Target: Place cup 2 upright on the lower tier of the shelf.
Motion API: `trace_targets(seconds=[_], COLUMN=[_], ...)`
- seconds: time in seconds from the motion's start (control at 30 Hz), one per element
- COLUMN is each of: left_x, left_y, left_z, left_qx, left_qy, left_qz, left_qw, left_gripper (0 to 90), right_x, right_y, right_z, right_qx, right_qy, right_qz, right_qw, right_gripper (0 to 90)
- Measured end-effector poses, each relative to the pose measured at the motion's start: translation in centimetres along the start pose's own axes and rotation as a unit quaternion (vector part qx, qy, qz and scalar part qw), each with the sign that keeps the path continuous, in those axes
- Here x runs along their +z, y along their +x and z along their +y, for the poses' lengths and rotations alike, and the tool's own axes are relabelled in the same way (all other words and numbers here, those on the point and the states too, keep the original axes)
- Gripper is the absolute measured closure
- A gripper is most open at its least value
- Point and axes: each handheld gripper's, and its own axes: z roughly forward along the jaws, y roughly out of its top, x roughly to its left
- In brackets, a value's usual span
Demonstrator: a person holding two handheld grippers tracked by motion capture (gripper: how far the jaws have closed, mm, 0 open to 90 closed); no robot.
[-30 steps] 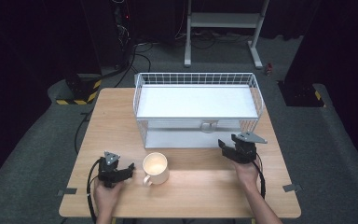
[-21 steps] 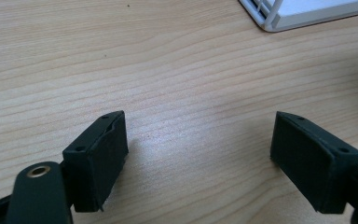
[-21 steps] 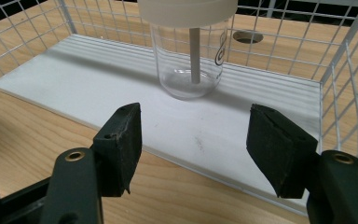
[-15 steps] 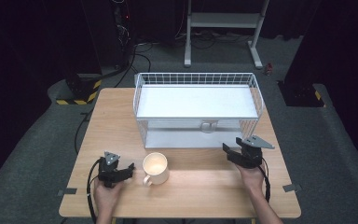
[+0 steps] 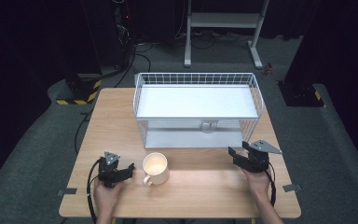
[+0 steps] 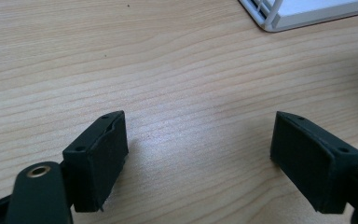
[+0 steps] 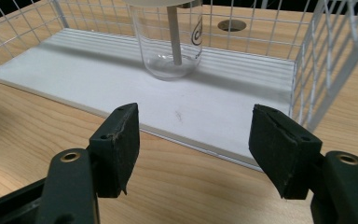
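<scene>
Resting low over the wooden table (image 5: 121, 116), the left gripper (image 5: 121, 171) has its jaws spread wide with nothing between them; in the left gripper view only bare wood lies between the pads. A cream mug (image 5: 155, 168) stands just beside it on the near part of the table, handle turned toward the person's side, upright and apart from the jaws. The right gripper (image 7: 193, 140) is likewise wide open and empty, held just before the front edge of the white wire rack (image 5: 198, 79). In the right gripper view it faces the rack's lower shelf, where a clear glass cup (image 7: 170, 39) with a stick or straw inside stands upright toward the back.

Judgement: the work is at the approach stage, nothing yet grasped. The right gripper appears lined up on the glass. The next move would call for reaching in beneath the upper shelf, keeping clear of the wire side wall, and closing squarely on the glass without tipping it.
</scene>
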Motion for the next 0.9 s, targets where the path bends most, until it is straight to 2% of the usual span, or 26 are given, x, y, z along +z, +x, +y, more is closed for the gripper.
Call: trace_targets(seconds=[0.57,0.9], left_x=[0.0,0.0], left_y=[0.0,0.0], left_z=[0.0,0.0], left_qx=[0.0,0.0], left_qy=[0.0,0.0], left_qz=[0.0,0.0], left_qw=[1.0,1.0], left_gripper=[18.9,18.9], right_x=[-1.6,-2.5], right_y=[-0.9,-1.5], right_z=[-1.1,-2.2], right_qx=[0.012,0.014], right_qy=[-0.006,-0.003], right_qz=[0.0,-0.008], right_qw=[0.9999,0.9999], right_gripper=[32.6,32.5])
